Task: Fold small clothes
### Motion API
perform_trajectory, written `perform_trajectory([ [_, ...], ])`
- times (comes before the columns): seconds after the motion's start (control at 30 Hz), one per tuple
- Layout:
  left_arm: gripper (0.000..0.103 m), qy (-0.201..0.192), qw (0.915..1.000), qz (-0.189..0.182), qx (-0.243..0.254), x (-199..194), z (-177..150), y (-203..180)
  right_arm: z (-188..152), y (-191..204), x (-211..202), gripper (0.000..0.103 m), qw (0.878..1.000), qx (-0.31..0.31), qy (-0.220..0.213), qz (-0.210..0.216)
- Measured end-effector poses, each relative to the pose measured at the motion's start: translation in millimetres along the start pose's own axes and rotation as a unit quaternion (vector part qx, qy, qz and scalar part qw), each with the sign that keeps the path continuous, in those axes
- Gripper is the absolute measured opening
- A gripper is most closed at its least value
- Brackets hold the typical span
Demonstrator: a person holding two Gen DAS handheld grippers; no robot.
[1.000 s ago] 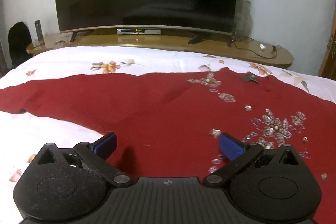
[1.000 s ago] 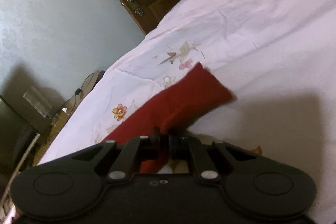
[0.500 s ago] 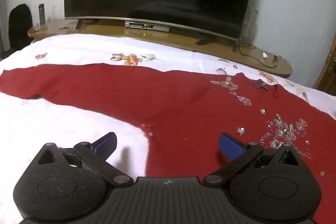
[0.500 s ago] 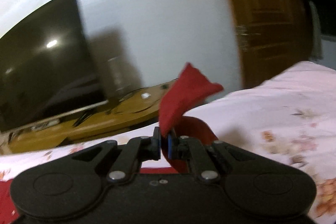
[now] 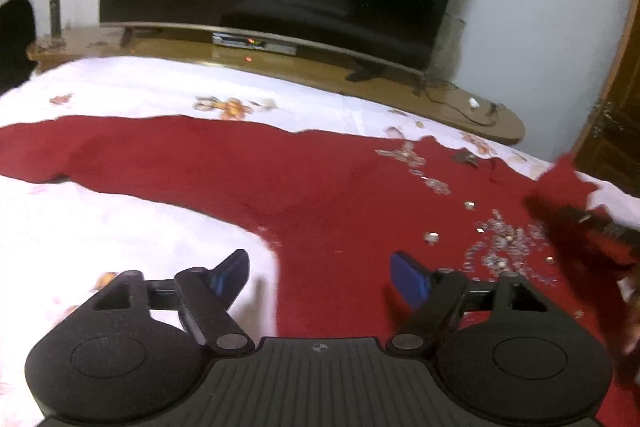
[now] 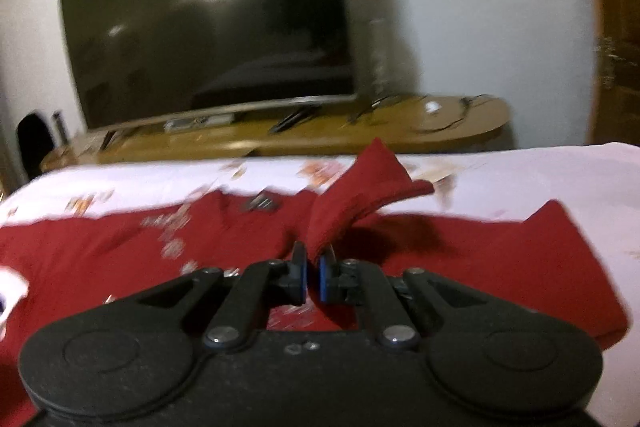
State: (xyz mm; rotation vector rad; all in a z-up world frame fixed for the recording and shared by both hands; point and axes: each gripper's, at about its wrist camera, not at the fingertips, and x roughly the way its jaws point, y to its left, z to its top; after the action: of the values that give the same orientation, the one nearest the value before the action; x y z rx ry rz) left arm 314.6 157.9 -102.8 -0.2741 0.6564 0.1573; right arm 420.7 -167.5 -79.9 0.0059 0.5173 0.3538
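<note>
On the floral bedsheet (image 5: 120,227) we see the red garment (image 5: 320,187) spread flat, silver beadwork (image 5: 500,247) glinting near its neckline. Our left gripper (image 5: 320,271) hovers spread above its edge; our right gripper (image 6: 313,277) pinches a lifted sleeve (image 6: 360,195) over the body.

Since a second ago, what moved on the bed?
The right gripper, shut on the red sleeve throughout, lifted it off the sheet and swung it over the red top toward the TV. The left gripper stayed open and slid toward the top's edge. The top's body stayed flat.
</note>
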Motion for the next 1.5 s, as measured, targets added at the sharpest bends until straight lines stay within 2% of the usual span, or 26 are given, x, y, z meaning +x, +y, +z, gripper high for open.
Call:
perform_trajectory([
  [0.07, 0.077, -0.005, 0.9999, -0.011, -0.006, 3, 3, -9, -10, 12, 12, 0.016, 0.999, -0.025, 0.03, 0.02],
  [0.13, 0.077, -0.009, 0.9994, -0.03, -0.012, 8, 7, -20, -20, 21, 12, 0.031, 0.997, -0.052, 0.049, 0.017],
  [0.23, 0.078, 0.0, 0.9974, -0.07, -0.017, 25, 13, -43, -20, 10, -18, 0.045, 1.0, -0.027, 0.01, 0.008],
  [0.33, 0.078, 0.024, 0.9928, -0.116, -0.012, 53, 15, -77, -21, -15, -47, 0.045, 1.0, 0.015, -0.008, -0.017],
  [0.5, 0.076, 0.07, 0.9859, -0.152, -0.007, 93, 16, -127, -27, -66, -74, 0.045, 0.995, 0.074, -0.013, -0.065],
  [0.53, 0.072, 0.08, 0.9848, -0.154, -0.007, 101, 16, -134, -29, -76, -79, 0.045, 0.993, 0.086, -0.014, -0.073],
  [0.57, 0.064, 0.091, 0.9839, -0.154, -0.008, 108, 16, -140, -32, -84, -82, 0.045, 0.992, 0.096, -0.013, -0.08],
  [0.63, 0.059, 0.094, 0.9854, -0.142, 0.001, 118, 17, -155, -37, -99, -89, 0.045, 0.989, 0.115, -0.01, -0.091],
  [0.7, 0.014, 0.104, 0.9849, -0.137, 0.02, 127, 17, -167, -44, -109, -91, 0.045, 0.987, 0.128, -0.007, -0.096],
  [0.73, 0.014, 0.101, 0.9857, -0.132, 0.028, 129, 17, -171, -47, -113, -94, 0.045, 0.986, 0.135, -0.006, -0.1],
  [0.77, 0.003, 0.098, 0.9858, -0.132, 0.034, 130, 18, -173, -50, -114, -95, 0.045, 0.985, 0.139, -0.004, -0.102],
  [0.83, 0.003, 0.091, 0.9841, -0.15, 0.028, 122, 25, -170, -53, -118, -95, 0.045, 0.983, 0.149, -0.001, -0.104],
  [1.0, 0.003, 0.043, 0.9844, -0.169, 0.027, 85, 54, -146, -52, -126, -92, 0.046, 0.982, 0.168, 0.003, -0.089],
  [1.1, 0.003, 0.031, 0.9856, -0.165, 0.021, 71, 68, -119, -50, -126, -87, 0.055, 0.982, 0.176, 0.001, -0.07],
  [1.13, 0.003, 0.031, 0.9861, -0.162, 0.02, 71, 71, -106, -49, -125, -85, 0.058, 0.982, 0.177, 0.002, -0.064],
  [1.33, 0.003, 0.061, 0.9905, -0.123, 0.003, 87, 64, -49, -48, -113, -61, 0.058, 0.986, 0.156, 0.029, -0.059],
  [1.5, 0.003, 0.073, 0.9915, -0.106, -0.017, 96, 52, -23, -48, -111, -53, 0.056, 0.985, 0.154, 0.042, -0.07],
])
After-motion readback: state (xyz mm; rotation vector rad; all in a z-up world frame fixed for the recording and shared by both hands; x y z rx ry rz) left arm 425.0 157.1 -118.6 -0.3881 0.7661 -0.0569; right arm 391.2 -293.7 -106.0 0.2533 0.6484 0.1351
